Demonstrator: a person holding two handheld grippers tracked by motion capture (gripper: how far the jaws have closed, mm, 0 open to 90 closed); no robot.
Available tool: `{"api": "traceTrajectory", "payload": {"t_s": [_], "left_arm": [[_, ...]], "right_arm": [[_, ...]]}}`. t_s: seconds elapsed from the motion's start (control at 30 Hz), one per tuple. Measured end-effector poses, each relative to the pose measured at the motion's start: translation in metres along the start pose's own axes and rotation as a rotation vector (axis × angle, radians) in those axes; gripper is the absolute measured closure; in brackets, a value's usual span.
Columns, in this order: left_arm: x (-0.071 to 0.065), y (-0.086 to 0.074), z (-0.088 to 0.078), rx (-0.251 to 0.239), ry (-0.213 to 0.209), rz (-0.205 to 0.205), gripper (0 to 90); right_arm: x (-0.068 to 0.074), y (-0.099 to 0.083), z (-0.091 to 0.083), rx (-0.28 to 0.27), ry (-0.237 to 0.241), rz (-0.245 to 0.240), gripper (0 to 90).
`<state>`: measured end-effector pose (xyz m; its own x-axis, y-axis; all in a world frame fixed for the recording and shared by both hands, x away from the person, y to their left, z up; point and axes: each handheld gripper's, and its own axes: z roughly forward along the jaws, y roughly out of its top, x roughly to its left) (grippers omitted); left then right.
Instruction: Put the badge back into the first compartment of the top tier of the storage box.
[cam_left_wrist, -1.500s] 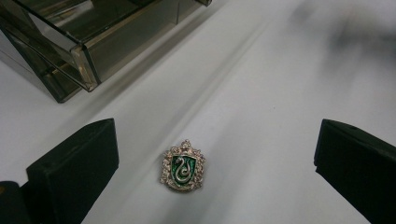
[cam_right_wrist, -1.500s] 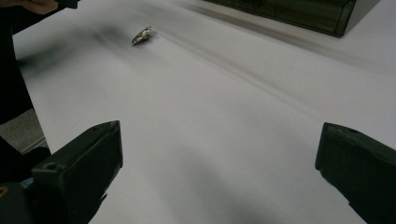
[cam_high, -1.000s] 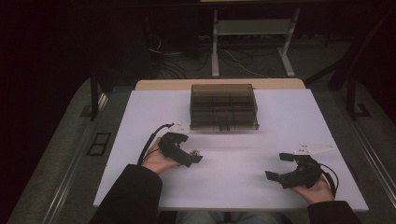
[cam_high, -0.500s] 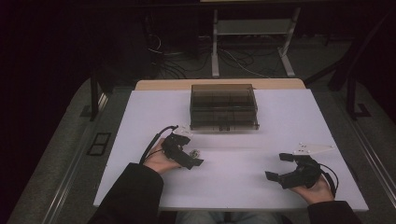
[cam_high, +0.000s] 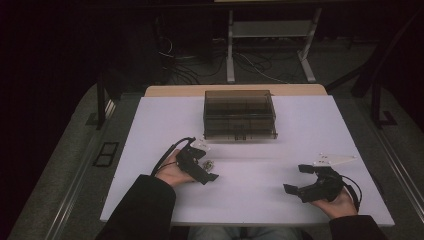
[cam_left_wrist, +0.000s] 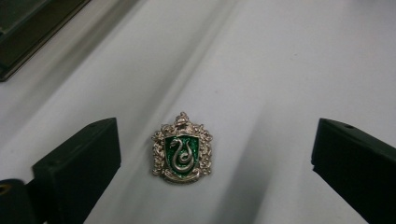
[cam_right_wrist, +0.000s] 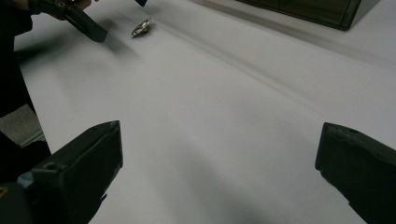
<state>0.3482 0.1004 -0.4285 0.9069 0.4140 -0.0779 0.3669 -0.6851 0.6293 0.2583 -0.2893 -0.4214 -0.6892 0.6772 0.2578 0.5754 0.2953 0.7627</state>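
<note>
While the left gripper (cam_high: 206, 166) hangs wide open around the badge (cam_left_wrist: 182, 148) near the table's (cam_high: 310, 125) middle, untouched, the right gripper (cam_high: 300, 179) rests open, empty, near the front right corner.

From my high view the badge (cam_high: 207, 163) by my left gripper (cam_high: 207, 165) is too small to make out; I can't read its design there. In my left gripper view the dark box (cam_left_wrist: 28, 28) is cut off at the top left corner, and both jaws run off the bottom edge. In my right gripper view the box (cam_right_wrist: 308, 11) is clipped by the top edge, and the badge (cam_right_wrist: 141, 28) lies edge-on, its face unreadable.
</note>
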Motion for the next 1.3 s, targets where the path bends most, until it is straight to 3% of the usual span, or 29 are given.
{"api": "traceTrajectory", "payload": {"t_s": [0.5,0.77,1.1,1.3], "left_arm": [[0.009,-0.005,0.005,0.006,-0.002,0.013,24.8],[0.009,-0.005,0.008,0.017,0.001,0.024,31.6],[0.01,-0.005,0.009,0.026,0.048,0.028,44.3],[0.012,-0.005,0.008,0.022,0.049,0.025,50.8]], "right_arm": [[0.0,0.0,0.001,0.004,0.003,-0.003,0.4],[0.0,0.0,0.001,0.008,0.006,-0.005,0.5],[0.0,0.0,0.002,0.011,0.008,-0.004,0.5],[0.0,0.0,0.002,0.012,0.01,-0.004,0.5]]}}
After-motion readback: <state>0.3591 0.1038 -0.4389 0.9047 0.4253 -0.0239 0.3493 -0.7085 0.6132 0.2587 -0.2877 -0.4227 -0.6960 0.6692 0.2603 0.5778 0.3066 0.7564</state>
